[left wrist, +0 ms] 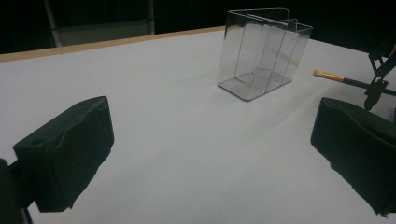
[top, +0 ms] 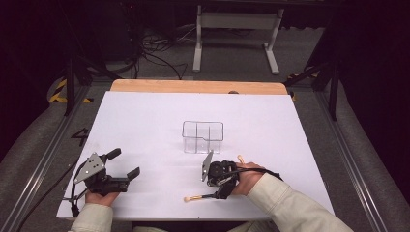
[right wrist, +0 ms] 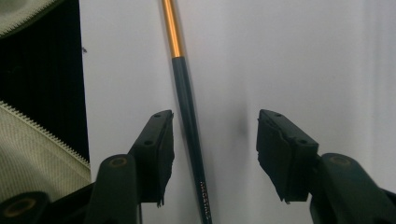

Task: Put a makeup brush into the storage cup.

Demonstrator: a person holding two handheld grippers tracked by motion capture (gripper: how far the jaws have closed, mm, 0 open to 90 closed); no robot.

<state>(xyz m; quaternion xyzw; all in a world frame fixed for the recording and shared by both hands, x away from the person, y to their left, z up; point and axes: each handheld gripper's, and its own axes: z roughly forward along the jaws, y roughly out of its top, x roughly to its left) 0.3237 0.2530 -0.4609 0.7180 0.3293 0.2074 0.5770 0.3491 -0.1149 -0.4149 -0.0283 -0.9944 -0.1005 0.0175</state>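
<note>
A slim makeup brush (top: 199, 197) with tan bristles, a gold ferrule and a dark handle (right wrist: 187, 102) lies flat near the front edge of the white table (top: 145, 121). My right gripper (top: 220, 192) is lowered over the handle. In the right gripper view the jaws (right wrist: 215, 135) stand apart with the handle between them, close against the left pad and well clear of the right one. In the left gripper view the brush (left wrist: 332, 76) runs toward that gripper. My left gripper (top: 124, 163) rests at the front left, open (left wrist: 210, 140) with nothing between its fingers.
A clear plastic divided container (top: 203, 137) stands upright mid-table, also in the left gripper view (left wrist: 261, 51). A small tan tip (top: 240, 158) pokes out behind the right hand. The table's front edge is close below the brush. A wooden strip (top: 198, 87) borders the far edge.
</note>
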